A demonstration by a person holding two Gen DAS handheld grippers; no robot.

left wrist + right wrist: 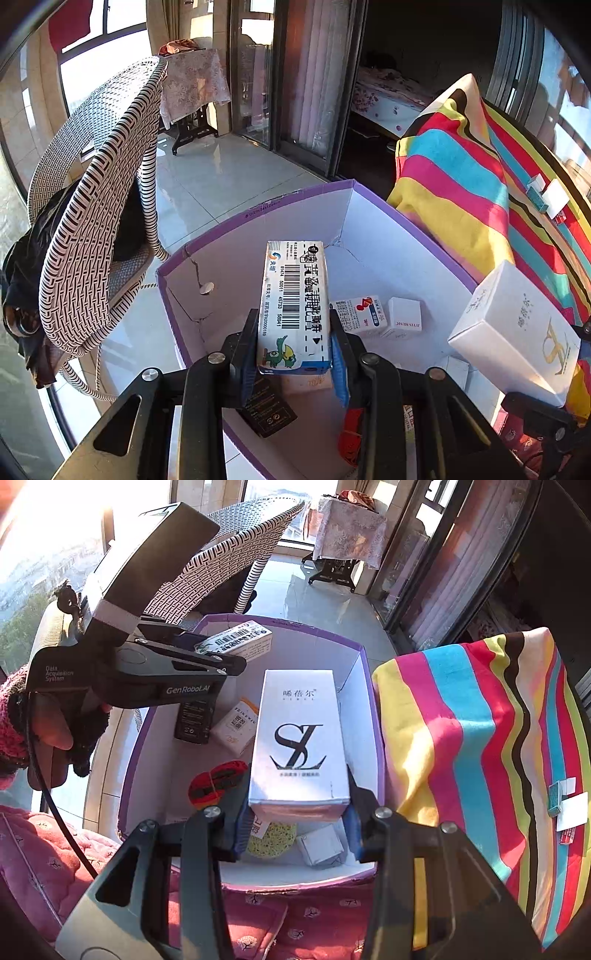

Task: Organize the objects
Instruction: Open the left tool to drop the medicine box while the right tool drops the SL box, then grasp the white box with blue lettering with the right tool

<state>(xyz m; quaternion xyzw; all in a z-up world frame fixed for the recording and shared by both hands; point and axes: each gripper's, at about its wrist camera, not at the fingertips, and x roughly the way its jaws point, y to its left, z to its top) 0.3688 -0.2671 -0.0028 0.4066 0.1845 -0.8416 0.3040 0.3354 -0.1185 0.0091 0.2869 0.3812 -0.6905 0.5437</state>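
My left gripper is shut on a long white medicine box with a barcode and a green dinosaur, held above the purple-rimmed cardboard box. My right gripper is shut on a white box printed with "SL", held over the same cardboard box. The SL box also shows at the right of the left wrist view. The left gripper with its medicine box shows at the upper left of the right wrist view.
Inside the cardboard box lie small white boxes, a black box, a red-black bundle and a yellow sponge. A striped cloth with small packets lies right. A wicker chair stands left.
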